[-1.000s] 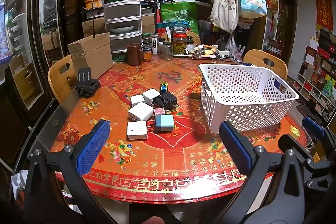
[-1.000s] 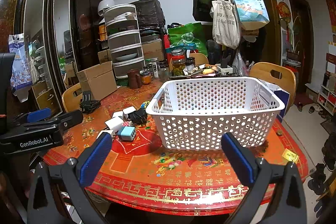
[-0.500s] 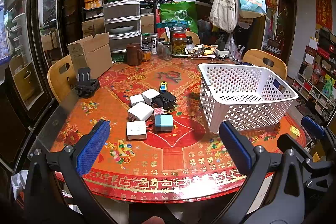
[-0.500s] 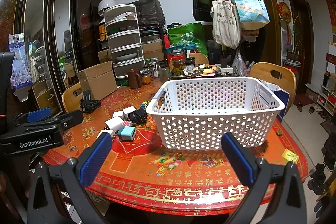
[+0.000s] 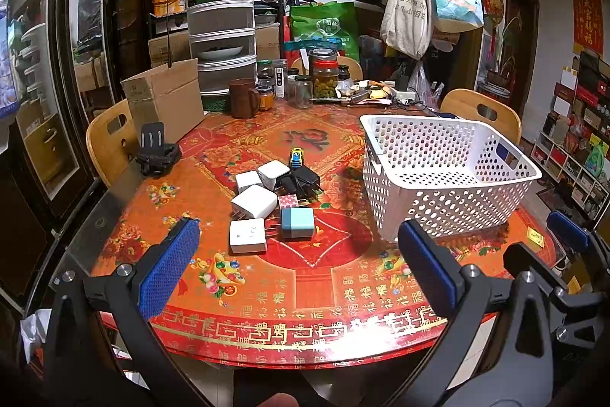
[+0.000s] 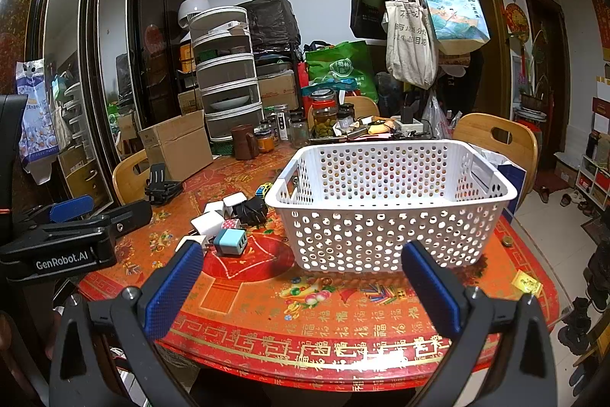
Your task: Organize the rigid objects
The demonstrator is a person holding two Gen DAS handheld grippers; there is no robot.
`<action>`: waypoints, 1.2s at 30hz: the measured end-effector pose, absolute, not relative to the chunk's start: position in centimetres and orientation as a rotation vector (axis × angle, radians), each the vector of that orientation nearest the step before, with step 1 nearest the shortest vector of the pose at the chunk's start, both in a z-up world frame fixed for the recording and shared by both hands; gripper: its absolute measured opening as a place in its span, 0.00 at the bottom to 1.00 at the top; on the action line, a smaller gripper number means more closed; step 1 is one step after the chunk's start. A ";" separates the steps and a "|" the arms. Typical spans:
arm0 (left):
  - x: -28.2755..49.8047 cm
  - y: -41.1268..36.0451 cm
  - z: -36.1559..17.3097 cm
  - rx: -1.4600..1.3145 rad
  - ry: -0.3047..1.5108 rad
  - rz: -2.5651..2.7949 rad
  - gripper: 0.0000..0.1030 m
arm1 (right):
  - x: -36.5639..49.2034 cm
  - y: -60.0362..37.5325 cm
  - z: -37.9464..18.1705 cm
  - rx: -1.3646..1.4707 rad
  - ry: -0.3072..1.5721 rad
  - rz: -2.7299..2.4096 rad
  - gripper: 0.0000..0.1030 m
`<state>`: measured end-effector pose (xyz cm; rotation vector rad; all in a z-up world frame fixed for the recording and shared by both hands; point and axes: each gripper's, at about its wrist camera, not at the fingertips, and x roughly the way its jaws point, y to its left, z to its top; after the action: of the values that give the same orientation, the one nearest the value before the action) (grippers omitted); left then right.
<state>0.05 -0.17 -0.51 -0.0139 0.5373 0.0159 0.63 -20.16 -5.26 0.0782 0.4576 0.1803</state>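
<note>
The counter point(image 5: 305, 277) is red with gold characters and flowers. White basket point(image 5: 450, 193), dotted with holes. White chargers point(image 5: 248, 235), one teal point(image 5: 297, 222), one black point(image 5: 299, 180). Blue pads on black fingers point(image 5: 167, 273).

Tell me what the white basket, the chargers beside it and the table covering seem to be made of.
White basket: rigid moulded plastic, matte, judging by its uniform punched holes and thick rolled rim. Chargers: hard plastic shells, smooth and slightly satiny, with metal prongs showing on some. Table covering: probably a printed sheet under glass or clear vinyl; it mirrors the ceiling light and shows a transparent edge at the left.
</note>
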 end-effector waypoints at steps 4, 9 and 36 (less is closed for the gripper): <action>0.0 -0.2 -0.6 -0.014 0.539 0.015 1.00 | 0.6 -20.2 -5.3 0.078 0.458 0.181 1.00; 0.0 -0.2 -0.6 -0.014 0.538 0.016 1.00 | 0.6 -20.1 -5.3 0.077 0.458 0.180 1.00; 10.8 8.8 -9.3 -0.034 0.761 0.197 1.00 | 16.3 -41.9 -9.0 0.215 0.705 -0.215 0.72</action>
<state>10.85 8.79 -9.34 -0.0339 0.7611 0.1969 16.26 -41.90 -8.97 0.2154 0.7049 -0.2152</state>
